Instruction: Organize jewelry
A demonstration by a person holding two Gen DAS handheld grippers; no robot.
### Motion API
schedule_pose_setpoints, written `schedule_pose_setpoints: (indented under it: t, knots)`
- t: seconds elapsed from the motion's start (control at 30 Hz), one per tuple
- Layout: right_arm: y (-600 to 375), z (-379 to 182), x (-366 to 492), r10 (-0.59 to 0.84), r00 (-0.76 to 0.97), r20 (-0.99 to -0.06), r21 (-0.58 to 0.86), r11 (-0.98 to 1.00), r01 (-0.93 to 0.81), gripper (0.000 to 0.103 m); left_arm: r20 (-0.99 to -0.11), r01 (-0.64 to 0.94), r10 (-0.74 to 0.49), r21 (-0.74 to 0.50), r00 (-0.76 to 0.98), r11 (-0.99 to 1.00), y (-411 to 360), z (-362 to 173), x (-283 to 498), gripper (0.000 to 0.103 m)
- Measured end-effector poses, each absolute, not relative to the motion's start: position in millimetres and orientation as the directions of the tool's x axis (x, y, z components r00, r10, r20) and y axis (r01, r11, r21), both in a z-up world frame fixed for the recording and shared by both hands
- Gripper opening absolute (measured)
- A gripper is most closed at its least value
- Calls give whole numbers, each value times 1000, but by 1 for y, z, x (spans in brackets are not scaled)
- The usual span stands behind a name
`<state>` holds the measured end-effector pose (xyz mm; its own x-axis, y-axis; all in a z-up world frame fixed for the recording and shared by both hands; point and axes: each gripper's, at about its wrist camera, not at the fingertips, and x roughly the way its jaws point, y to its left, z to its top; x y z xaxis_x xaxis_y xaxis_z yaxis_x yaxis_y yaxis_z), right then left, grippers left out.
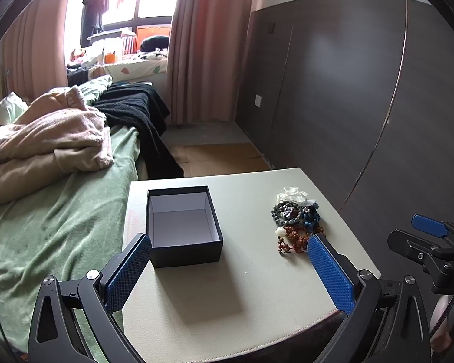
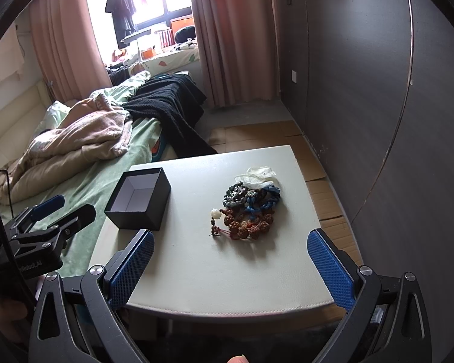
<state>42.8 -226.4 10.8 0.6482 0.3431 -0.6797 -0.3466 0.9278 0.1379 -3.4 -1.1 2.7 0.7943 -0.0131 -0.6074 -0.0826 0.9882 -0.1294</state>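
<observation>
An open black box (image 1: 181, 227) with a white empty inside stands on the left part of a small white table (image 1: 242, 287); it also shows in the right wrist view (image 2: 139, 199). A pile of jewelry (image 1: 296, 217) lies at the table's right: blue and grey braided bracelets, brown bead strings, a white piece on the far side. The pile also shows in the right wrist view (image 2: 248, 205). My left gripper (image 1: 228, 267) is open and empty just in front of the box. My right gripper (image 2: 230, 263) is open and empty above the table's near edge, in front of the pile.
A bed with a green sheet (image 1: 60, 211), a beige blanket (image 1: 45, 139) and a black throw (image 1: 142, 121) lies left of the table. A dark wardrobe wall (image 1: 348, 90) runs along the right. Cardboard (image 2: 317, 181) covers the floor beyond the table.
</observation>
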Motion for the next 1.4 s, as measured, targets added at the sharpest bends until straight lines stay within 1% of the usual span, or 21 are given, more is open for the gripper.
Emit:
schedule_pose_setpoints:
  t: [0.87,1.2,1.4]
  knots:
    - [-230,6,43,327,650,-686,115,931,-348,102,-617,-86,-9,-123,787,989,-2,-3,1,103]
    - [-226,6,47,317,648,-692,110,934,-339,102,-614,-92,9,-103,789,990,1,-2,2,103]
    - [-220,4,51,305,643,-703,102,937,-334,102,-612,-102,-9,-146,791,984,5,-2,10,103]
